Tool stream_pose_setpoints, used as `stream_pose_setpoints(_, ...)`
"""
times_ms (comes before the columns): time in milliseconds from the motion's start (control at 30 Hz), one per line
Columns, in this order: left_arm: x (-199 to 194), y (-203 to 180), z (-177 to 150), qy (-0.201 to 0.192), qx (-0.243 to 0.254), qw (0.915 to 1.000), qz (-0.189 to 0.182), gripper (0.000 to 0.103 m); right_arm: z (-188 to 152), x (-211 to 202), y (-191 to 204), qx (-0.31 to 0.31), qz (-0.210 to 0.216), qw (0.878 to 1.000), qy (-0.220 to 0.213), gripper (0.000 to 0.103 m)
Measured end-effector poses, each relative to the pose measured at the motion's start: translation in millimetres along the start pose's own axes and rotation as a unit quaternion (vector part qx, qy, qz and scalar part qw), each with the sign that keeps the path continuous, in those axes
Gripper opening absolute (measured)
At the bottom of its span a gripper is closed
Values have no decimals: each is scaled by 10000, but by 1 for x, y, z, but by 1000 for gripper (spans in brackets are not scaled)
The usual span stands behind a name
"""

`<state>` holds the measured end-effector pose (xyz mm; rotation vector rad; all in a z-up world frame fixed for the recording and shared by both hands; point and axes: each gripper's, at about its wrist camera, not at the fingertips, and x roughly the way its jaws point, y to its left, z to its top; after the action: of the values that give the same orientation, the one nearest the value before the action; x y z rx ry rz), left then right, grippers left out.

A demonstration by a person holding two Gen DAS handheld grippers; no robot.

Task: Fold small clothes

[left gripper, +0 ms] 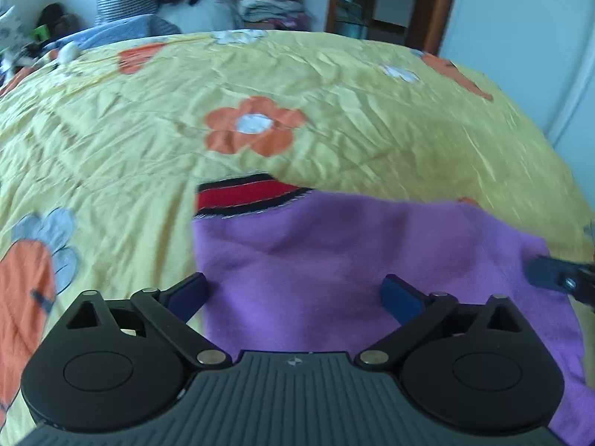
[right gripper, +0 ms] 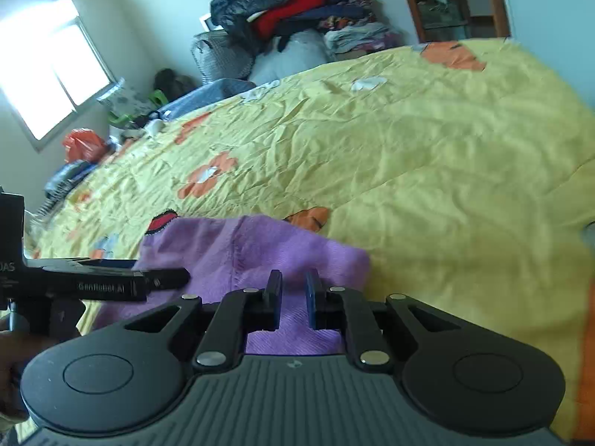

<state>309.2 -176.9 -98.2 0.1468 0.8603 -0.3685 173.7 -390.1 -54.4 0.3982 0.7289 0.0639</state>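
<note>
A small purple garment [left gripper: 334,260] with a red and black striped band [left gripper: 245,195] lies on the yellow flowered bedspread [left gripper: 334,85]. My left gripper [left gripper: 293,293] is wide open and empty, hovering over the garment's near part. In the right wrist view the garment [right gripper: 253,249] lies partly folded. My right gripper [right gripper: 293,290] has its jaws nearly closed over the garment's near edge; a narrow gap shows between the fingers, and whether cloth is pinched is unclear. The left gripper also shows in the right wrist view [right gripper: 160,278]. The right gripper shows at the left view's right edge [left gripper: 557,278].
A pile of clothes and bags [right gripper: 297,11] stands beyond the far edge of the bed. A window [right gripper: 48,63] is on the left and a doorway [right gripper: 450,0] at the back right. Clutter [right gripper: 81,145] lies by the bed's left side.
</note>
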Motion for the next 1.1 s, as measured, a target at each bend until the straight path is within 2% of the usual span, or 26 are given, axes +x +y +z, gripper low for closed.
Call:
stream_pose_setpoints(67,-22,4,-7,-177,-95,9998,-12,94,-4,-14,9,-95,-137,9998,62,48)
stream_pose_setpoints(100,-37,7,-14,-264,-179,9995,-58,95,-9,-23,14,-167,-191,9997,54,95)
stream_pose_setpoints(133,-52,9,-24,-366,-278,9988,-186,98,-17,-37,20,-215,-251,9994,-123,103)
stream_pose_setpoints(200,-78,3,-44,-517,-297,9972,-446,98,-41,-68,34,-385,-226,9945,-950,103)
stream_pose_setpoints(233,-87,-1,-55,-600,-266,9966,-500,99,-51,-78,41,-546,-146,9922,-1114,103)
stream_pose_setpoints(300,-94,-11,-75,-569,-180,9964,-594,100,-61,-77,49,-833,145,9928,-847,103)
stream_pose_setpoints(333,-91,-18,-84,-494,-101,9973,-530,100,-64,-71,51,-910,190,9931,-712,103)
stream_pose_setpoints(367,-86,-23,-90,-410,6,9983,-408,100,-68,-64,53,-1081,35,9922,-618,103)
stream_pose_setpoints(433,-76,-25,-101,-245,-26,9993,-280,101,-75,-39,52,-1586,-786,9841,-164,103)
stream_pose_setpoints(467,-77,-20,-104,-207,-209,9989,-374,101,-78,-35,46,-1630,-800,9833,-97,103)
stream_pose_setpoints(500,-80,-17,-106,-196,-291,9987,-376,100,-76,-40,37,-1318,-597,9894,-104,103)
stream_pose_setpoints(567,-88,-12,-104,-300,-284,9988,-257,101,-73,-52,23,-805,-460,9957,-86,103)
stream_pose_setpoints(633,-86,-4,-99,-252,-387,9985,-307,101,-70,-63,9,-527,-209,9982,-197,103)
stream_pose_setpoints(767,-75,7,-89,-70,-564,9977,-374,101,-63,-58,-20,66,314,9995,27,103)
stream_pose_setpoints(833,-74,7,-87,-88,-580,9977,-351,101,-61,-54,-22,52,382,9992,43,103)
stream_pose_setpoints(1033,-63,3,-84,-25,-569,9973,-471,103,-60,-37,4,-421,0,9990,121,103)
stream_pose_setpoints(1100,-61,1,-85,-21,-578,9972,-484,103,-63,-31,17,-668,220,9973,217,103)
